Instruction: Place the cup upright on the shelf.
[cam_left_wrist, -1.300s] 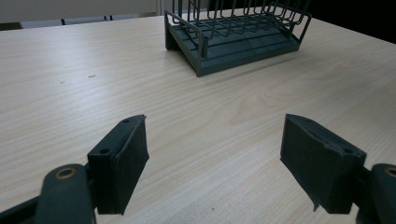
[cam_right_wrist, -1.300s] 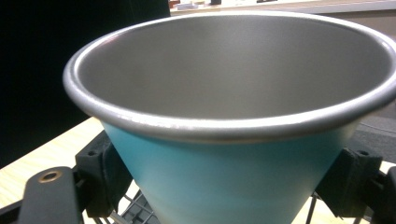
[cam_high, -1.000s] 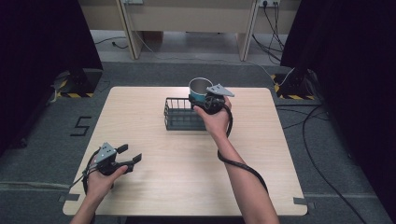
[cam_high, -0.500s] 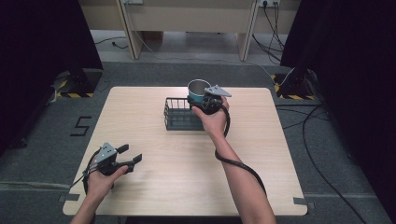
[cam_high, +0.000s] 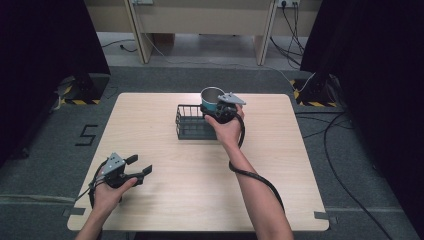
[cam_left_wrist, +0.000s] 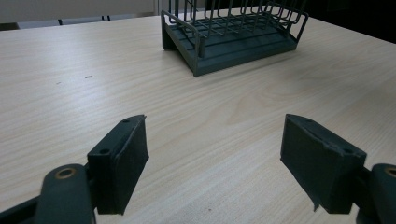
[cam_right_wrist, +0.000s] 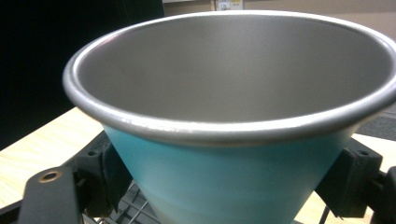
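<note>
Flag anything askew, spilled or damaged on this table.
Nothing stands out. The wire rack sits flat on the table, the cup is held upright in the right gripper, and no spill shows.

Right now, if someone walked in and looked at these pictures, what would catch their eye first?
The blue cup with its bare metal inside, clamped in the right gripper over the right end of the dark wire rack at the table's far middle. Then the left gripper, jaws wide open, near the table's front left corner.
</note>
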